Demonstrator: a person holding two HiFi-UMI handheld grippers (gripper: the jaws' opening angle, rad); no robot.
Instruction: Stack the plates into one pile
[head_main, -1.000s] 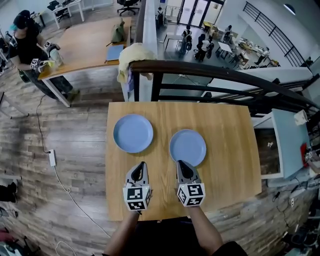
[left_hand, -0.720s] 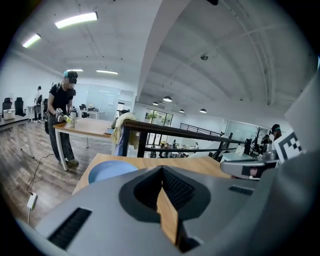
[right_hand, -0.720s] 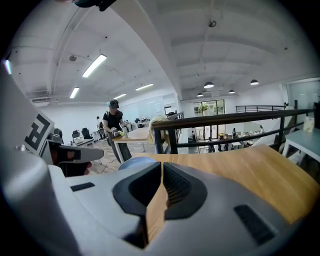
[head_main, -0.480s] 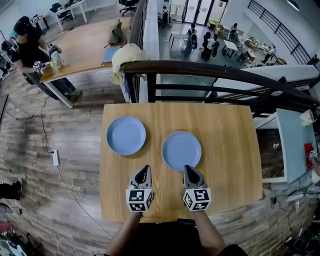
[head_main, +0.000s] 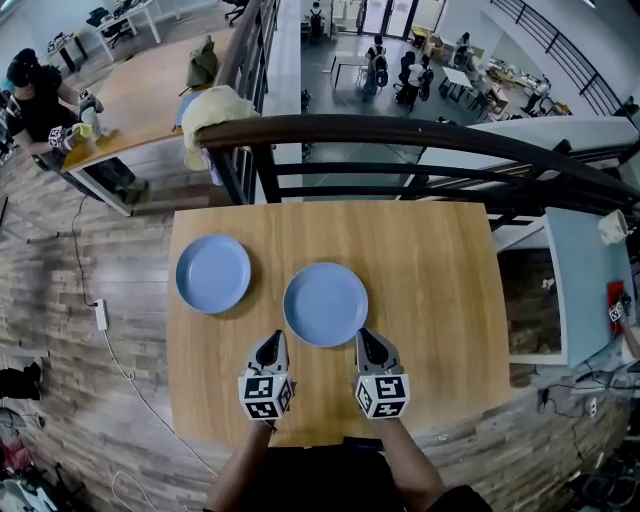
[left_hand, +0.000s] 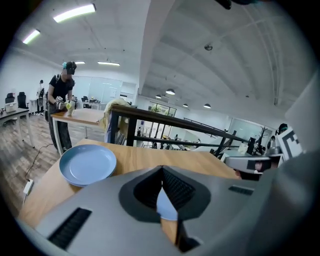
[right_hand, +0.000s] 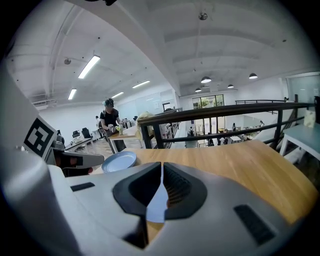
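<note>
Plates, two – left plate (head_main: 213, 273), middle plate (head_main: 325, 304); left tongs (head_main: 275, 341), right tongs (head_main: 364, 338) both clenched, empty.

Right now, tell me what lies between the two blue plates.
Nothing: only a bare strip of the wooden table separates the left plate from the right plate, seen in the head view.

Pale blue is being shown by the left plate (head_main: 213, 273) and the centre plate (head_main: 325, 304), tan wood grain by the table (head_main: 430, 270).

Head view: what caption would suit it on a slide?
Shut, empty left gripper and right gripper flank the nearer blue plate; the second plate lies apart on the wooden table.
</note>
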